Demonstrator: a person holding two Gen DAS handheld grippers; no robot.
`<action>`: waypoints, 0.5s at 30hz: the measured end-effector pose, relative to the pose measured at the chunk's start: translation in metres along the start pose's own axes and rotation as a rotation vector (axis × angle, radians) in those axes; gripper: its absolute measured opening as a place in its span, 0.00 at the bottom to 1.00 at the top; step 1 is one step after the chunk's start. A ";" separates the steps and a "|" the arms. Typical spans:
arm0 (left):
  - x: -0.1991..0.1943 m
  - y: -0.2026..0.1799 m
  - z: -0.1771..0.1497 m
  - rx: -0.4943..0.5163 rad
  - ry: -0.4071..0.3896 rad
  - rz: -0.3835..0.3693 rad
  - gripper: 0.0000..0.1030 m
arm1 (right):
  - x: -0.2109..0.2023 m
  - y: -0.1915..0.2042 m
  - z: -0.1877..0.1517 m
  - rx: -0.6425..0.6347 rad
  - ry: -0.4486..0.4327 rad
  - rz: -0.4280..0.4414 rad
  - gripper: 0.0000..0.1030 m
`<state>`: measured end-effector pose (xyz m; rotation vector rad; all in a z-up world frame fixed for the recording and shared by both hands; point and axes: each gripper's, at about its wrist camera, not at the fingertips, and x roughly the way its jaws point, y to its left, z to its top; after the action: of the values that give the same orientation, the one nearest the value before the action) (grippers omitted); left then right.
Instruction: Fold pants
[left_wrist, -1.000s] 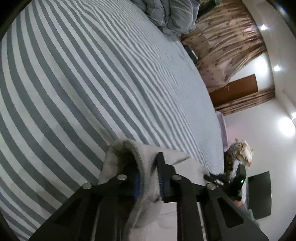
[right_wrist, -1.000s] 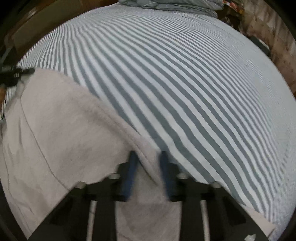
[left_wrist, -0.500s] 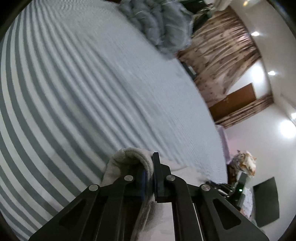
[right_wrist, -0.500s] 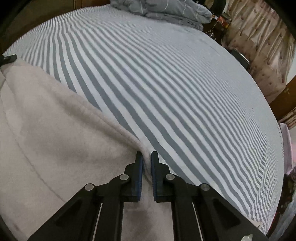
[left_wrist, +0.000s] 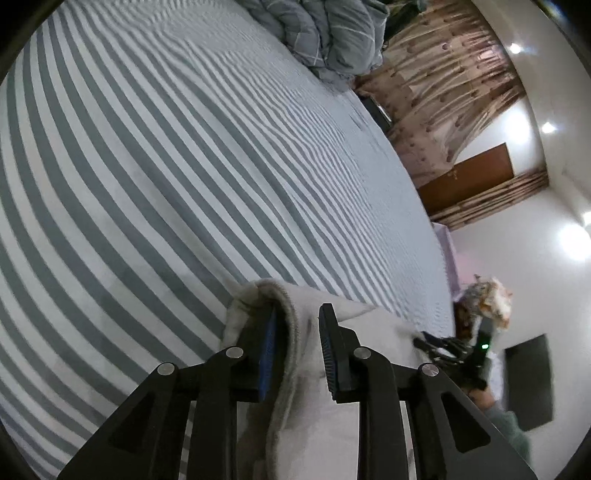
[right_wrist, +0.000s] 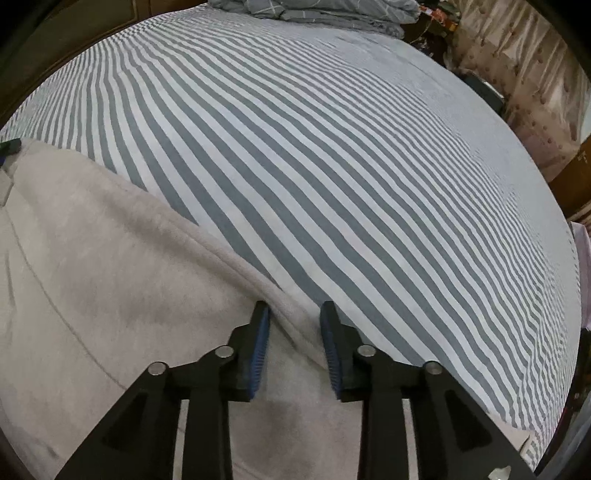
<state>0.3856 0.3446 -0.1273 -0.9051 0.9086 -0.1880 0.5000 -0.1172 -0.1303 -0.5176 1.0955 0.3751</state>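
Note:
Light grey fleece pants (right_wrist: 92, 266) lie flat on the striped bed (right_wrist: 351, 166). My right gripper (right_wrist: 294, 314) is open, its jaws straddling the pants' far edge, which lies loose between them. In the left wrist view the pants' corner (left_wrist: 295, 350) forms a raised fold on the bed (left_wrist: 166, 166). My left gripper (left_wrist: 297, 314) is open with that fold between the jaws, resting against the left blue pad (left_wrist: 267, 354). The right gripper (left_wrist: 454, 347) also shows at the far end of the pants.
A rumpled grey duvet (left_wrist: 332, 33) lies at the head of the bed, also in the right wrist view (right_wrist: 314, 9). Curtains (left_wrist: 443, 81), a brown door (left_wrist: 469, 177) and a white wall stand beyond the bed's far side. A dark wooden frame (right_wrist: 55, 37) borders the bed.
Both grippers were shut on the pants' edge half a second ago and have now opened, letting the fabric go. The pants lie on the bed.

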 end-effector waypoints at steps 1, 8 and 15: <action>0.003 0.000 0.001 -0.010 0.009 -0.009 0.24 | 0.002 -0.007 0.002 -0.005 0.006 0.010 0.29; 0.029 -0.003 0.004 -0.019 0.061 -0.029 0.24 | 0.008 -0.031 0.006 -0.055 0.033 0.054 0.43; 0.034 -0.012 -0.006 0.014 0.048 0.005 0.19 | 0.014 -0.025 0.012 -0.085 0.023 0.088 0.10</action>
<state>0.4051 0.3163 -0.1408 -0.8884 0.9524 -0.2122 0.5282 -0.1302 -0.1335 -0.5506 1.1303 0.4957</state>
